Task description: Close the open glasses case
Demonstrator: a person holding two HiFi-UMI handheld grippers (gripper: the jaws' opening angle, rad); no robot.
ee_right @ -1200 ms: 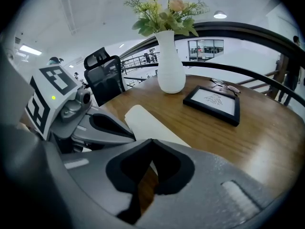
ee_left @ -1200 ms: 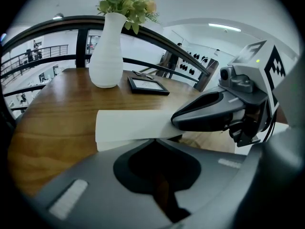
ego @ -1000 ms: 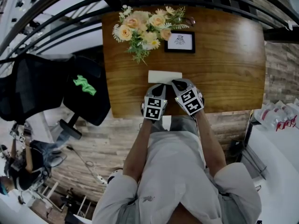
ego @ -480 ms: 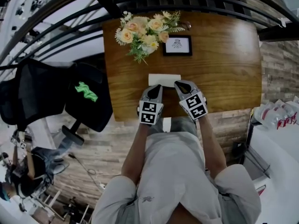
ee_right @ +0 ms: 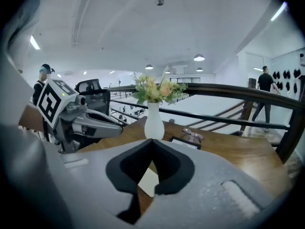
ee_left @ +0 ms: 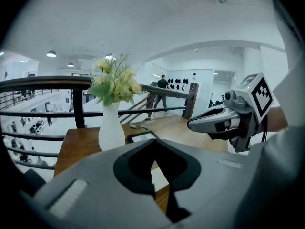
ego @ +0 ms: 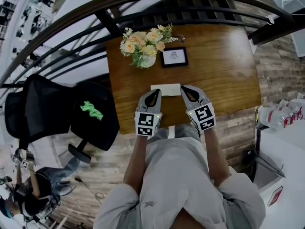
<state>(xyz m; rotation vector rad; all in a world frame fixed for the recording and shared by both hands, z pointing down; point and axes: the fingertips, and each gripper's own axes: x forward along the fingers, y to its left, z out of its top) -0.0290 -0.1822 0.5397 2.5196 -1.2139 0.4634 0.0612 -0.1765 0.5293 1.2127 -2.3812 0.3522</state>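
Hovering left gripper (ego: 153, 95) and right gripper (ego: 186, 90), both clenched empty, I find the glasses case (ego: 165, 89) lying crosswise just beyond, between them.

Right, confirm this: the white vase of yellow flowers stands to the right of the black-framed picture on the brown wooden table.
Not right. The white vase of yellow flowers stands to the left of the black-framed picture on the brown wooden table, as the head view shows.
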